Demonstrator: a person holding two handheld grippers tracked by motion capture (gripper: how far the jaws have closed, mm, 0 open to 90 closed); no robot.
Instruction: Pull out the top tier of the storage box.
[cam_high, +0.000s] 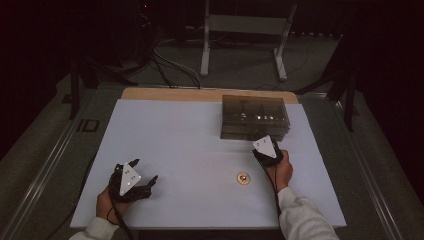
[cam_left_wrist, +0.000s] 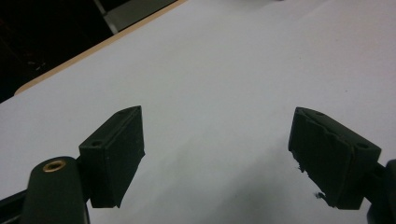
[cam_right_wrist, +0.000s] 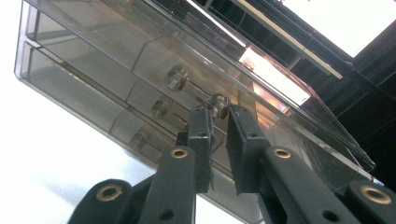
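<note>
With the clear drawer box (cam_high: 254, 117) at the table's (cam_high: 165, 135) far right edge, right gripper (cam_right_wrist: 220, 111) clenched on its drawer knob (cam_right_wrist: 218, 101); left gripper (cam_left_wrist: 217, 154) released, jaws wide, well apart from that box.

the left gripper (cam_high: 146, 172) was a black two-jaw tool with a pale grey three-cornered plate (cam_high: 130, 179) on top, dotted with small dark screw marks. in the left gripper view its fingers (cam_left_wrist: 119, 154) were chunky matte black blocks, each with a small round hole in the end face, and a brass-ringed screw hole (cam_left_wrist: 54, 165) sat in the rounded black arm. the far pad's edge looked frayed. the right gripper (cam_high: 260, 137) carried the same grey plate (cam_high: 265, 146); in the right gripper view, black arms showed brass-ringed holes (cam_right_wrist: 179, 152). a thin black cable (cam_high: 274, 192) trailed along the wrist. light grey sleeves (cam_high: 305, 220) covered both forearms.
</note>
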